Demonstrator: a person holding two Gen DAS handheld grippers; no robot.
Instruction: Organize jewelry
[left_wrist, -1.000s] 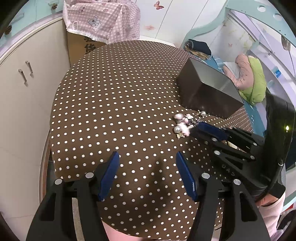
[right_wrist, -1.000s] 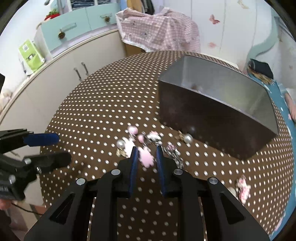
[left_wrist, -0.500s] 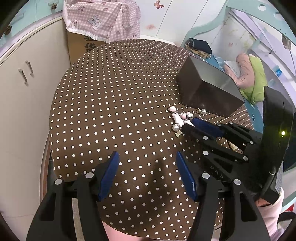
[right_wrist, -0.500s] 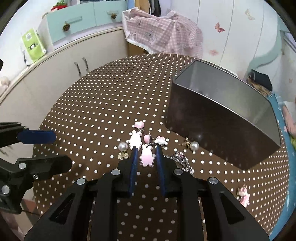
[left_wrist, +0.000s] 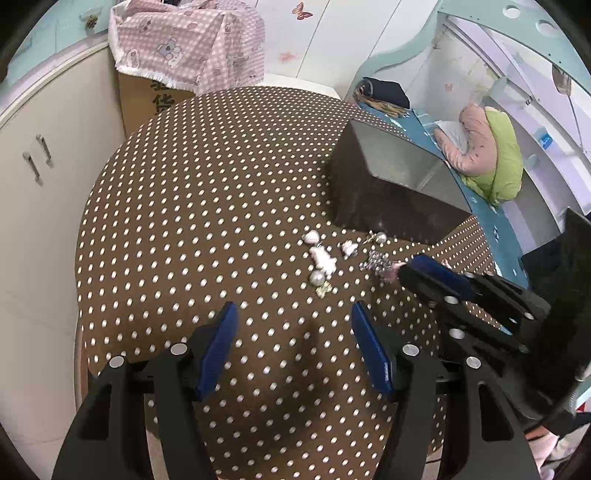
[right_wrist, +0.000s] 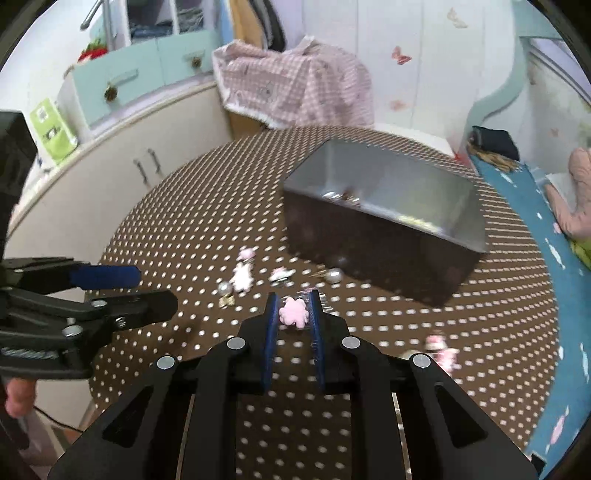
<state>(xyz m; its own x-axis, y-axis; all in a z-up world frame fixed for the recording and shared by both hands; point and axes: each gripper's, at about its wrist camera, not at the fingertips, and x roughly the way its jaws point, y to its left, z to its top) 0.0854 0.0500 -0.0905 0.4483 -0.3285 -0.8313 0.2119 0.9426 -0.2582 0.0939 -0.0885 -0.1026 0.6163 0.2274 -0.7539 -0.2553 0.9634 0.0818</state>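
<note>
While the right gripper (right_wrist: 291, 312) draws its jaws in on it, a pink flower charm (right_wrist: 293, 312) sits pinched between the two blue pads, clear of the spotted tablecloth (right_wrist: 207, 206).

Loose pieces, near side of the box: a white-and-pink charm (right_wrist: 242, 275), a pearl earring (right_wrist: 224, 288), a small white piece (right_wrist: 280, 275), a second pearl (right_wrist: 334, 275), all close together on the cloth. One further pink piece (right_wrist: 437, 349) lies apart, to the right.

Dark box (right_wrist: 384, 236): open-topped, far right of the table, a few items visible inside.

Left gripper (left_wrist: 291, 345): spread wide, nothing between the pads, hanging over bare cloth on the near left.

Risks, as judged:
- Charm is small and caught near the pad tips; a jolt could flick it out, onto the cloth or off the table.
- The fine chain (left_wrist: 376, 260) lies just beside the right gripper's tips; it may snag and drag along.
- Too low a carry could strike the box's near wall.
</note>
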